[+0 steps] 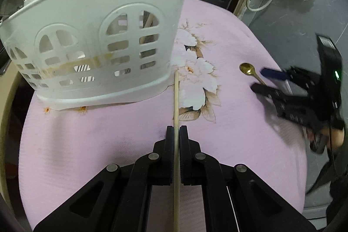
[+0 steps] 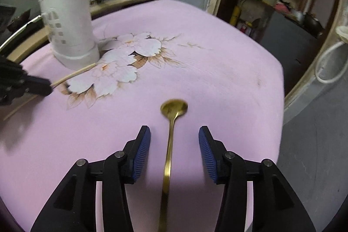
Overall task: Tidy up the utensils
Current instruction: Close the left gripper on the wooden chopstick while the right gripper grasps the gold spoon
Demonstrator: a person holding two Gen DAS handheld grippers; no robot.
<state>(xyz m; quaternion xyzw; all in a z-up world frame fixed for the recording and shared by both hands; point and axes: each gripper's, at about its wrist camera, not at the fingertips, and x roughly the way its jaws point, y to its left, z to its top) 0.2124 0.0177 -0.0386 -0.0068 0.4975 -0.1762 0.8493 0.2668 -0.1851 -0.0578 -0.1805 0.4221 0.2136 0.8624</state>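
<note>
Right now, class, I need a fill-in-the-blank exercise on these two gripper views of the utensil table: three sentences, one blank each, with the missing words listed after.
1. The left gripper is shut on a wooden ____.
2. The gold spoon lies on the pink cloth between the ____ fingers of the right gripper, untouched.
3. The white holder already has utensils standing in it, and its walls have window-shaped ____.

Missing words: chopstick; open; holes

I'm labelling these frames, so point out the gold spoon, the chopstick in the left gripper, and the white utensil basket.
gold spoon point(image 2: 174, 107), right wrist view, on its bowl.
chopstick point(image 1: 176, 99), left wrist view, on the shaft ahead of the fingers.
white utensil basket point(image 1: 91, 3), left wrist view, on its front wall.
</note>
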